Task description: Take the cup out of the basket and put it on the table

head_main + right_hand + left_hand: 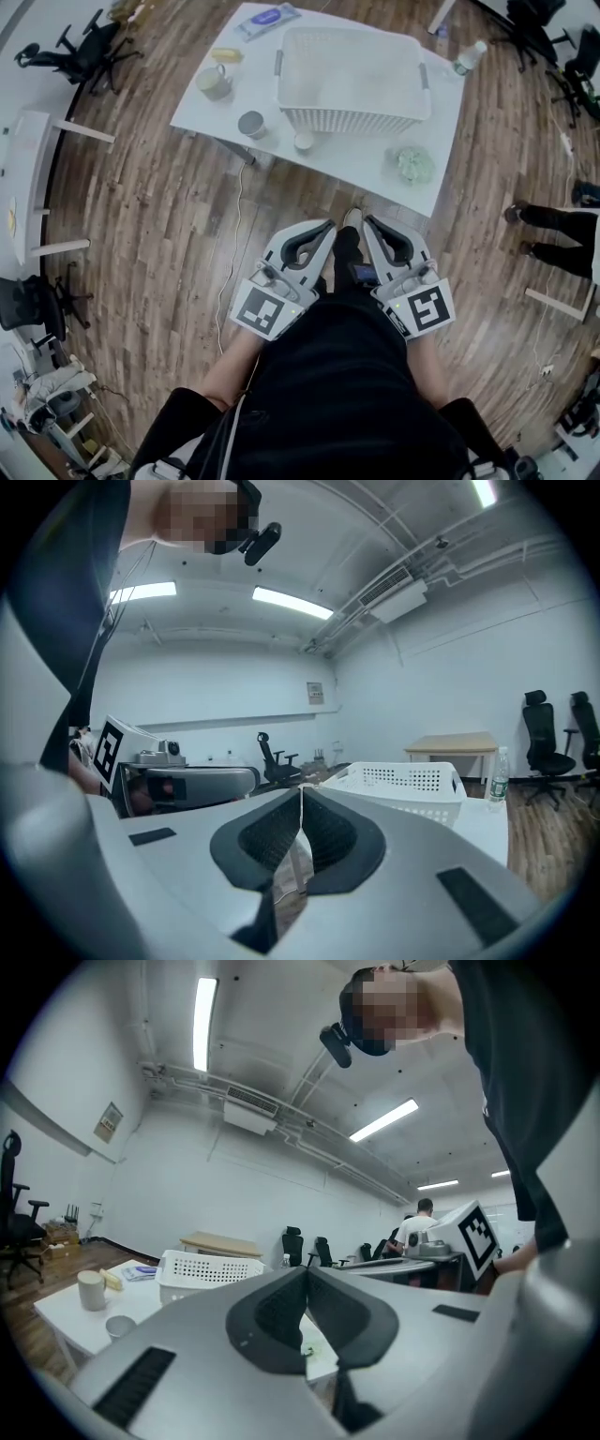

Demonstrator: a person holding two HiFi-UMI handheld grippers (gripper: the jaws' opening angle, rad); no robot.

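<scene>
While the person is standing back from the white table (375, 164), both grippers are hanging close to the body, well short of the table's near edge; the left gripper (327, 227) is holding its fingers pressed together with nothing between them, and the right gripper (367, 222) is doing the same; in each gripper view the 2 dark pads (272, 1321) are meeting at their tips. The white basket (352, 70) is sitting at the far middle of the table; I cannot tell whether anything is lying inside it. 3 cups are standing on the table outside the basket, to its left and near side: a pale mug (214, 82) furthest left; a grey cup (251, 124) nearer; a small white cup (304, 142) just beside the basket's near wall. A green crumpled wad (412, 163) is lying on the near right of the table; a bottle (468, 58) is standing upright at the far right corner; a blue packet (267, 21) is lying at the far edge.
</scene>
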